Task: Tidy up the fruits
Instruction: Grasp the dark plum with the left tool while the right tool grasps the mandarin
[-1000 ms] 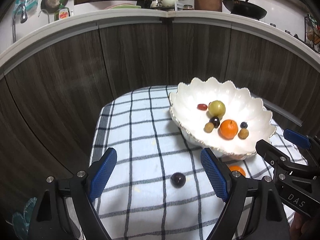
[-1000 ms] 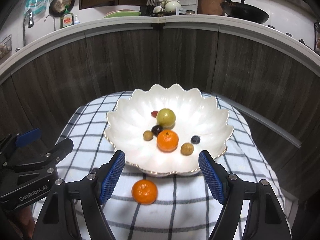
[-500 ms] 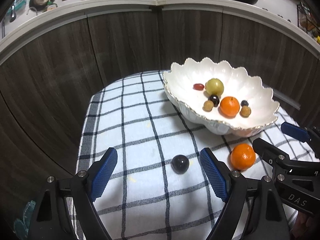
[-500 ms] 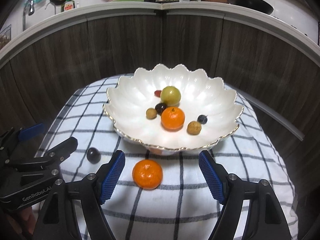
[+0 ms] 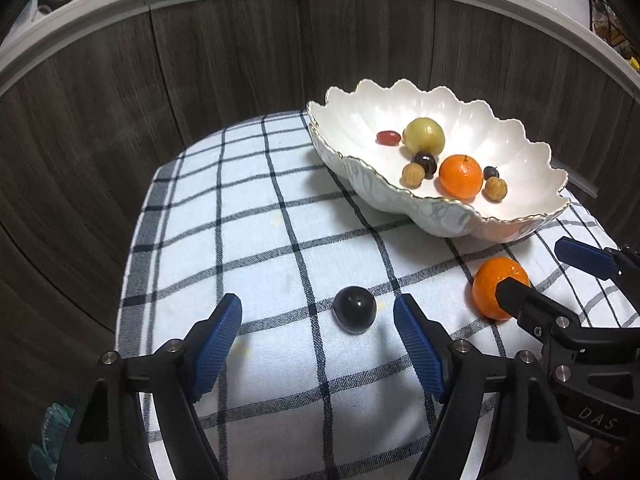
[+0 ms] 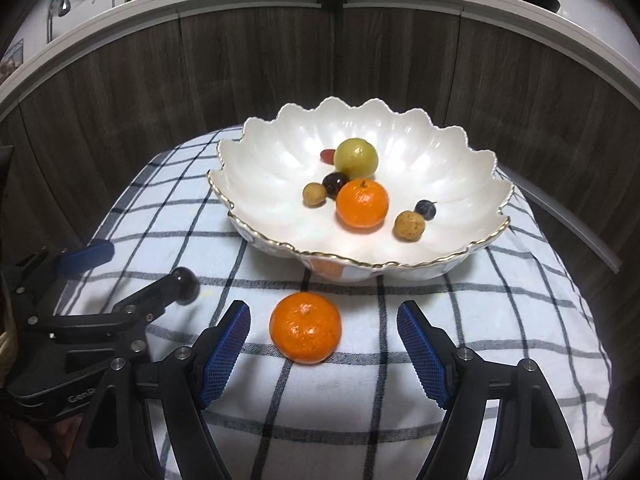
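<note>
My left gripper [image 5: 318,322] closing, dark plum [image 5: 354,309] lower centre, untouched | right gripper [image 6: 324,338] wide, tangerine [image 6: 305,327] unheld, its finger half-hiding it in left view | bowl [image 6: 256,140] behind

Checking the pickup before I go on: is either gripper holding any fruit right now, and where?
Nothing is held. The dark plum lies between the left gripper's open fingers, the loose orange between the right gripper's, both untouched.

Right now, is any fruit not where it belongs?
Yes. Two fruits lie on the checked cloth, outside the white bowl: an orange just in front of the bowl, and a dark plum off to its left. The rest sit inside the bowl.
</note>
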`<state>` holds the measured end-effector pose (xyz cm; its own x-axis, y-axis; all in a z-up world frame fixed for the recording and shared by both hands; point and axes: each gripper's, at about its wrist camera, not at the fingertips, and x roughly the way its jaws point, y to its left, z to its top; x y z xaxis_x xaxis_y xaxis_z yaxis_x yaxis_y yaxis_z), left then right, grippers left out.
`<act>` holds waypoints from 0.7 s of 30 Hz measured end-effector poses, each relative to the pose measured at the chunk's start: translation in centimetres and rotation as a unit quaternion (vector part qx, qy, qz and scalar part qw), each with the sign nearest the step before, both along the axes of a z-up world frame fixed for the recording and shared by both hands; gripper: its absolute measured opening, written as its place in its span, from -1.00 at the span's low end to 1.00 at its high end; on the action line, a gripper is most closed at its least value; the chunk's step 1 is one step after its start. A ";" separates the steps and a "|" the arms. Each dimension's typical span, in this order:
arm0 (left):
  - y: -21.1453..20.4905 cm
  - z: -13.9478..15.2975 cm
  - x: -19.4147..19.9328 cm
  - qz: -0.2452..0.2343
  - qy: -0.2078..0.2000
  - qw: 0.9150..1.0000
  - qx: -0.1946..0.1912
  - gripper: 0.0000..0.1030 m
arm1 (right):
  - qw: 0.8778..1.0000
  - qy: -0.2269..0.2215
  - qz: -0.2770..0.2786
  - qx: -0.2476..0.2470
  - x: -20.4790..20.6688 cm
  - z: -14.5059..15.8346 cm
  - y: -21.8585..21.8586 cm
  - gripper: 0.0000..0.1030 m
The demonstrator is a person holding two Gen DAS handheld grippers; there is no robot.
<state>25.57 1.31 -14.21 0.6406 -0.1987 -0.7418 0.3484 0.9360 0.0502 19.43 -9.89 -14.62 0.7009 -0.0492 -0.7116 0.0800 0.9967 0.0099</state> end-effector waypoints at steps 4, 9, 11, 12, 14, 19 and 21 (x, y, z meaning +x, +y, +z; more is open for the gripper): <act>-0.1 -0.6 0.5 0.000 0.012 1.000 -0.004 0.45 | 1.000 0.007 0.000 0.006 0.4 -0.6 0.0 0.49; -0.4 -1.4 0.8 -0.001 0.023 1.000 -0.006 0.35 | 1.000 0.013 0.000 0.013 0.8 -1.1 -0.1 0.49; -0.5 -1.6 1.0 0.000 0.028 1.000 -0.009 0.31 | 1.000 0.023 -0.005 0.011 0.9 -1.3 0.0 0.48; -0.6 -1.7 1.1 0.000 0.030 1.000 -0.010 0.27 | 1.000 0.023 -0.005 0.012 1.0 -1.4 -0.1 0.48; -0.8 -1.9 1.3 0.002 0.033 0.999 -0.010 0.20 | 1.000 0.024 -0.005 0.014 1.1 -1.5 -0.1 0.48; -1.3 -2.4 1.5 -0.001 0.041 0.999 -0.011 0.00 | 0.999 0.028 -0.002 0.022 1.4 -2.0 -0.1 0.36; -1.5 -2.3 1.4 -0.004 0.039 0.999 -0.008 -0.07 | 0.999 0.032 0.000 0.025 1.6 -2.2 -0.2 0.25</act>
<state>26.98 -0.17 -16.55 0.5799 -0.2162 -0.7855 0.3578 0.9338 0.0071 21.00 -10.05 -16.87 0.6539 -0.0123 -0.7565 0.0817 0.9952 0.0544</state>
